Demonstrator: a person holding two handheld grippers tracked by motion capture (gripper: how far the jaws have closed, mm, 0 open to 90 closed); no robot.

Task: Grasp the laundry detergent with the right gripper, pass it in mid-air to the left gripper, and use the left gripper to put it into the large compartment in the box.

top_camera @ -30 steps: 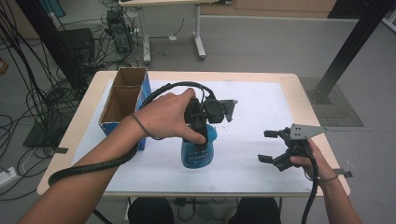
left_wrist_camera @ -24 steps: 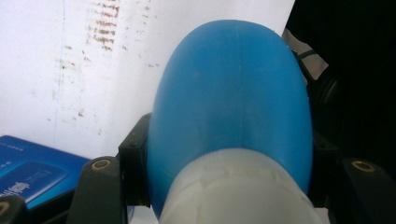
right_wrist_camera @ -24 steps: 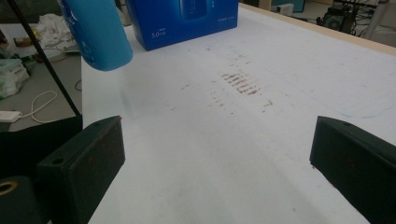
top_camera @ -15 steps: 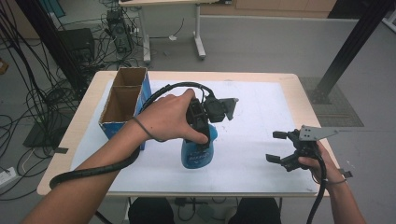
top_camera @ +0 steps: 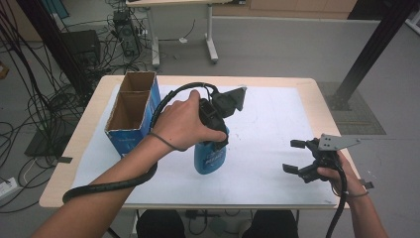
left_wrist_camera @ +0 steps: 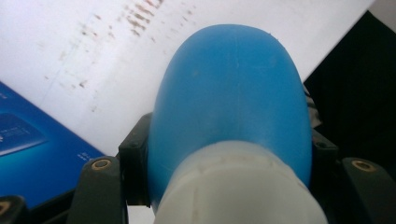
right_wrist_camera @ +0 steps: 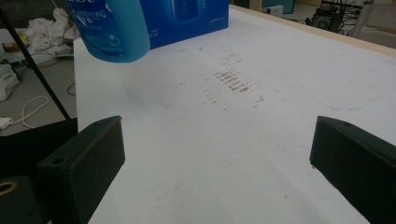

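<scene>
- Left hand-held gripper (top_camera: 214,135): clamped on the neck end of the blue bottle (top_camera: 210,157), jaws either side just below the white cap (left_wrist_camera: 238,186).
- Bottle: upright near mid-tabletop (top_camera: 277,99), just right of the open box (top_camera: 130,111); seen from the right gripper view, base apparently hanging clear of the white sheet (right_wrist_camera: 261,140), so probably lifted rather than standing.
- Box: blue carton, top open, two compartments visible from the high view, both seemingly without contents; standing at the tabletop's left side.
- Right hand-held gripper (top_camera: 298,156): jaws spread wide, nothing between them; held low at the tabletop's right, well apart from the bottle.
- Progress, judged: grasp secured, lift apparently begun; transfer toward the box likely next, and not yet done.
- Remaining, judged: carrying the bottle over an open compartment, lowering it in, releasing; no role apparent for the right side.
</scene>
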